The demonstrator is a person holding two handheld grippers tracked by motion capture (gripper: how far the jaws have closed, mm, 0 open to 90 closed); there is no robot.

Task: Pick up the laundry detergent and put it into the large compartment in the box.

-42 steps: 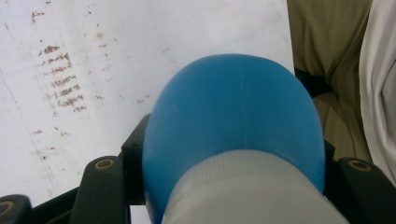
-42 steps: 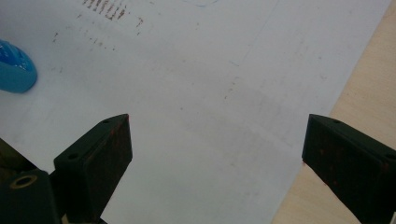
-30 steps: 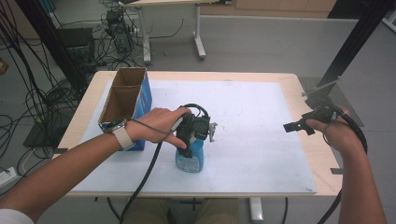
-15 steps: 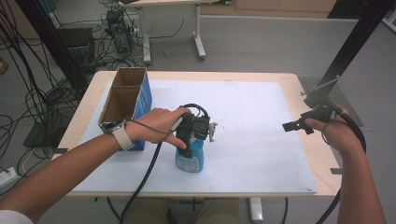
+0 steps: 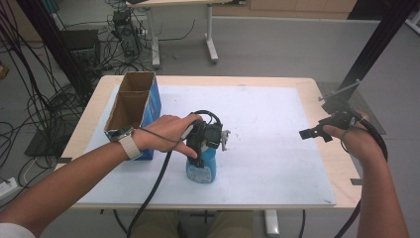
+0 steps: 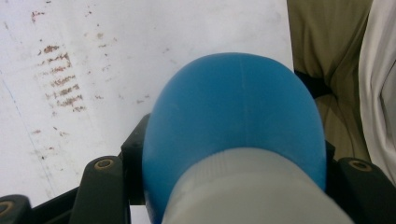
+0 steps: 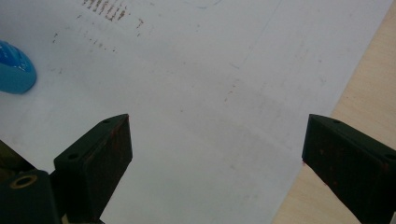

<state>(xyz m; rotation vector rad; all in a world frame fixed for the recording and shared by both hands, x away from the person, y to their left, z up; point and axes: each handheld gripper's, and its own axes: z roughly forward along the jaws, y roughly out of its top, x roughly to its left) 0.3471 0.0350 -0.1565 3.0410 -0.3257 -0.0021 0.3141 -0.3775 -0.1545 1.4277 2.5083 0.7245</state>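
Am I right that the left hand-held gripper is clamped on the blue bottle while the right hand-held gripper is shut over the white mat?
Not quite: the right hand-held gripper is open, as the right gripper view shows. The left hand-held gripper is indeed clamped on the blue bottle.

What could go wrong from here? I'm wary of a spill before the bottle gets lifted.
1. The left gripper is shut on the blue bottle near its top, around the neck by the white cap; the rounded body might swing or slip if lifted quickly.
2. The cardboard box stands close beside the left hand, so a sideways move could knock it.
3. The right gripper is open over the table's edge, too far off to steady the bottle.
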